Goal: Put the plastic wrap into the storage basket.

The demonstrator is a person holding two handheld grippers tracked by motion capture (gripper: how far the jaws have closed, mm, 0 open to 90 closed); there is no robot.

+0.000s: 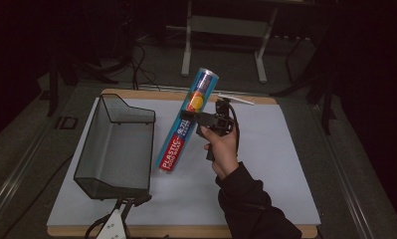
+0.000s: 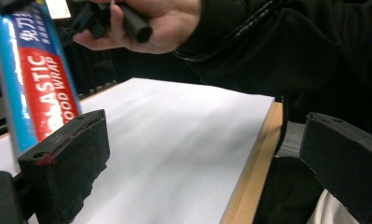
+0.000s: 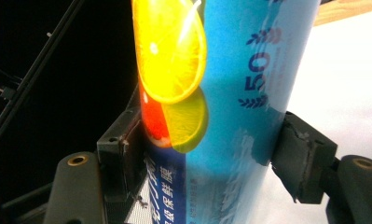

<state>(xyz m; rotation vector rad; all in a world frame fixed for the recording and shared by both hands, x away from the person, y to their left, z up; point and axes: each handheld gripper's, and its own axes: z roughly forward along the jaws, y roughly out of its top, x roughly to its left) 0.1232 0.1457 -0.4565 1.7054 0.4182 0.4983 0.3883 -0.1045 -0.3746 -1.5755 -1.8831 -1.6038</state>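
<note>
High view: the right gripper [image 1: 198,117] clamps a plastic wrap tube [image 1: 186,122] aloft beside the wire basket [image 1: 117,147]. Left gripper view: jaws spread wide — nothing between them — over the white table [image 2: 174,140]. Right gripper view: both jaws press the tube [image 3: 221,107].

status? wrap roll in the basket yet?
Done: the right tongs have gripped the blue plastic food wrap roll, lifted and tilted above the white mat. In hand: carrying it, beside the black wire mesh basket. Left, probably: setting it inside; the basket looks empty. The left tongs are open, holding nothing.
</note>
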